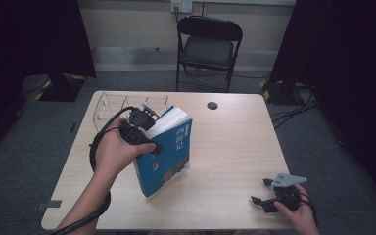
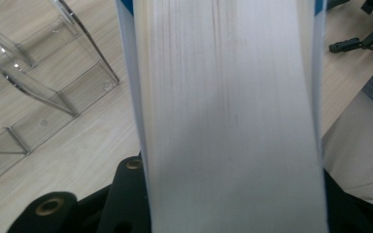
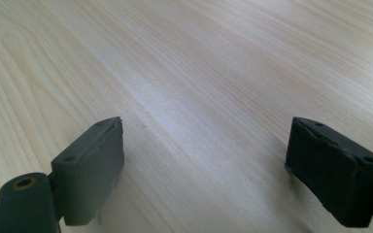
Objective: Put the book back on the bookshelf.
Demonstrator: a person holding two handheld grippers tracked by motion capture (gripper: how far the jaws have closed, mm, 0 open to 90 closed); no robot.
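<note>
One book: clamped in my left hand-held gripper
Advice: I keep it upright nearing the rack
Right hand-held gripper: open, idle

The left forearm comes in from the bottom left of the high view and angles up toward the table's middle, its hand wrapped over the left gripper, whose jaws are clamped tight — one on each side of what they hold. The right hand sits low at the near right corner with only the wrist showing. It holds the right gripper pointing left, jaws spread wide with nothing between them — the pads hover just above the wood.
</note>
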